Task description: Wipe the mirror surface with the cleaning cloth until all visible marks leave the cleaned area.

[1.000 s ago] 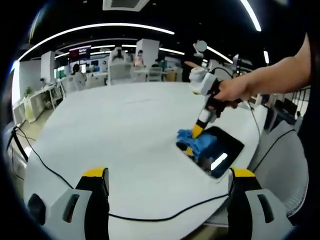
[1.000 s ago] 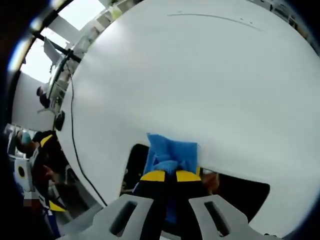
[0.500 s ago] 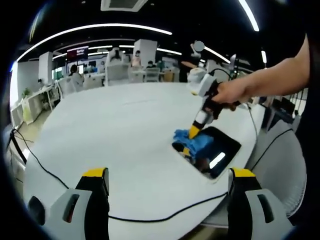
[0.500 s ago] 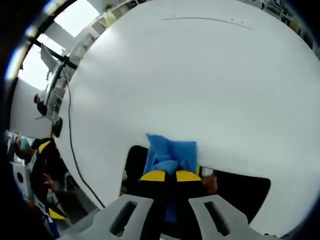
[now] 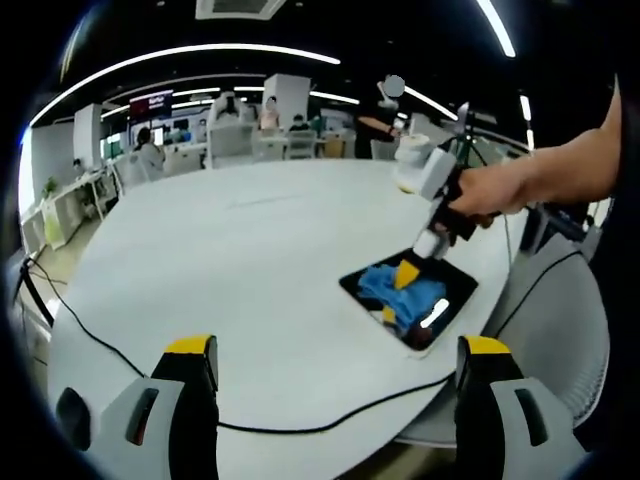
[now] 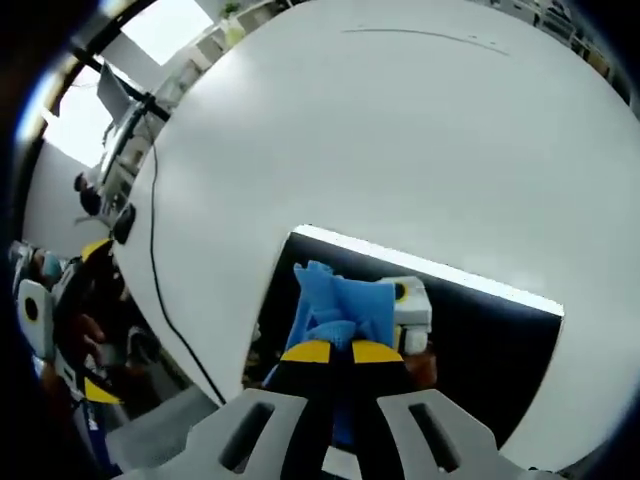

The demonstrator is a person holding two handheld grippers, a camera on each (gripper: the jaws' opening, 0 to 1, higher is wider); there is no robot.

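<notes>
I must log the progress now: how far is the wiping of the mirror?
Done: the right gripper is shut on the blue cloth. In hand: the cloth lies on the mirror on the white table. Left: whether marks remain I cannot tell. The left gripper is open.

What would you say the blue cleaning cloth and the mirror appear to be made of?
The cleaning cloth looks like soft, matte fabric, possibly microfibre: it bunches into folds. The mirror looks like glossy glass: it reads dark and reflects a ceiling light strip and the right gripper.
</notes>
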